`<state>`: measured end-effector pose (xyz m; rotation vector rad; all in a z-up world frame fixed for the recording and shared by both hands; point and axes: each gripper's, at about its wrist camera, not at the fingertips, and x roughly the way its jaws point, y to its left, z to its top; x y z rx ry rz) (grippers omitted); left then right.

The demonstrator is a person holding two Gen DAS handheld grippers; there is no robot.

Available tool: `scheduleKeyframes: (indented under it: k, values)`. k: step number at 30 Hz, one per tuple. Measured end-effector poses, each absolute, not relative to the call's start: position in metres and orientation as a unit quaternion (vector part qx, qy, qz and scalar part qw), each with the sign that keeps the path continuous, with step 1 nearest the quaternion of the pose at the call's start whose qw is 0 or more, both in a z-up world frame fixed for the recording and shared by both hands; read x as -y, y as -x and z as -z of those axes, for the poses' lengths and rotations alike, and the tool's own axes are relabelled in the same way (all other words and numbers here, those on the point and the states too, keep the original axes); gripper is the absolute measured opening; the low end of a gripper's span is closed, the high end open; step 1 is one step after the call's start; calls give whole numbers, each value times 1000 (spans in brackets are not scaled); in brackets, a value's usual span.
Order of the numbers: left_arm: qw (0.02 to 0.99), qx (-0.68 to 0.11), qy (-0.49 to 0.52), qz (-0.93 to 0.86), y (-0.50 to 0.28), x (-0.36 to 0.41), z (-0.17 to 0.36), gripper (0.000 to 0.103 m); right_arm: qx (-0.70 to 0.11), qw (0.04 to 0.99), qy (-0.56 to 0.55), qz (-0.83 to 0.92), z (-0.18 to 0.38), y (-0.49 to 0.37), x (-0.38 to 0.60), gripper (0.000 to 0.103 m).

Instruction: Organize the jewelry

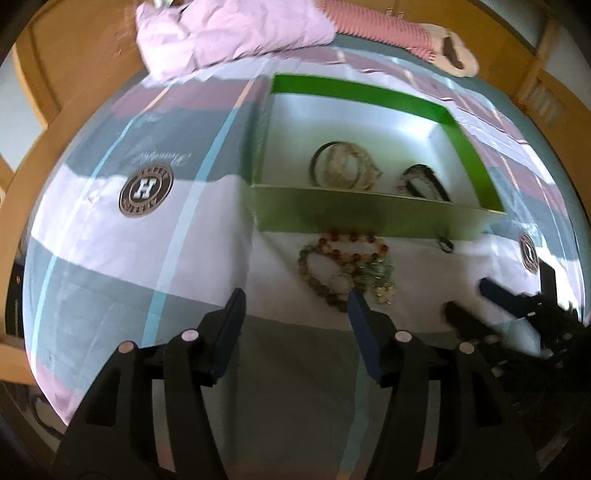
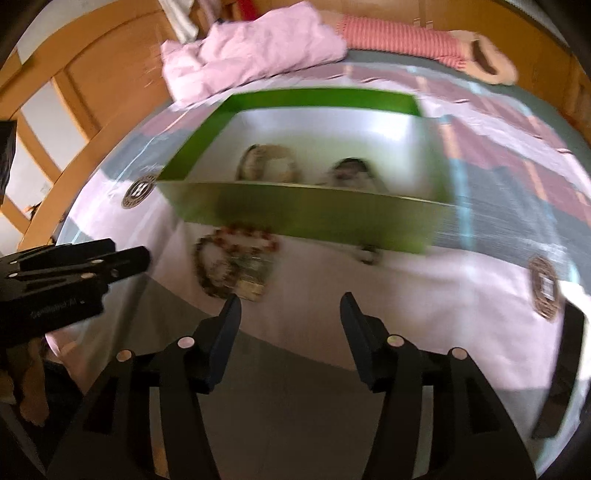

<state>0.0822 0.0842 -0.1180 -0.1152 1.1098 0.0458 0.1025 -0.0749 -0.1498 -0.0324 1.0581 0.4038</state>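
Over the striped bedsheet [image 1: 110, 258] we hold both tools tilted down. Our left gripper [image 1: 295, 295], black with dark blue pads, has its jaws spread apart with nothing between them; the tip of its right finger [image 1: 360, 306] overlaps the near edge of the jewelry pile in the left wrist view (whether it touches, we cannot tell). Our right gripper [image 2: 290, 304] is likewise parted and empty, with only pale sheet seen through the gap.

Just beyond the fingertips lies the heap of loose jewelry: a brown and amber beaded bracelet pile [image 1: 345, 264] mixed with a small greenish, sparkly piece, resting on the white band of the sheet directly in front of the box. A small dark ring-shaped item [image 1: 446, 244] sits close against the box's front wall, further right.

Behind them stands the open green cardboard box with a white inside [image 1: 369, 216]. On its floor lie a cluster of pale and dark bangles [image 1: 345, 166] to the left and a dark coiled piece [image 1: 421, 181] to the right, apart from each other.

Farther back, a crumpled lilac cloth [image 1: 229, 33] and a red-and-white striped sleeve [image 1: 376, 27] rest at the bed's far edge, with wooden panelling [image 2: 92, 74] beyond. The right wrist view is blurred.
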Motion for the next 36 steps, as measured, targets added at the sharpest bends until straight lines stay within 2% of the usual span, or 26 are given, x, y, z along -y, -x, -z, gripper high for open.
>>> scheduleKeyframes:
  k: [1,6,8,10,12,16,22,25,28,30,32,36]
  values:
    - [845,-530,61,-26,-85,-87,121,57,-506,840,21,-195,157,-108,66,47]
    - [837,-542,68,-43,-95,-93,132,57,-523,832,41,-182,179,-123,49,45]
    - [834,-545,67,-47,-100,-93,136,57,-538,821,40,-187,184,-124,48,25]
    - [831,-550,65,-53,-107,-93,142,57,-550,813,38,-190,186,-123,50,14]
    - [828,-555,64,-53,-112,-91,147,57,-552,813,57,-176,186,-118,54,12]
    - [824,-562,62,-39,-118,-82,154,57,-559,816,73,-128,187,-113,77,11]
    - [817,-573,56,-21,-122,-65,166,57,-561,823,21,-91,176,-112,123,11]
    - [810,-584,49,-31,-126,-61,179,57,-552,829,14,-93,170,-110,126,18]
    - [803,-592,48,-44,-126,-62,187,54,-549,830,14,-100,167,-107,122,19]
    - [802,-594,43,-42,-125,-63,185,44,-546,831,16,-104,165,-106,120,19]
    - [799,-599,41,-39,-120,-64,183,28,-544,832,20,-105,164,-108,116,19]
    - [791,-608,56,-39,-100,-77,182,25,-541,833,35,-108,163,-108,110,19]
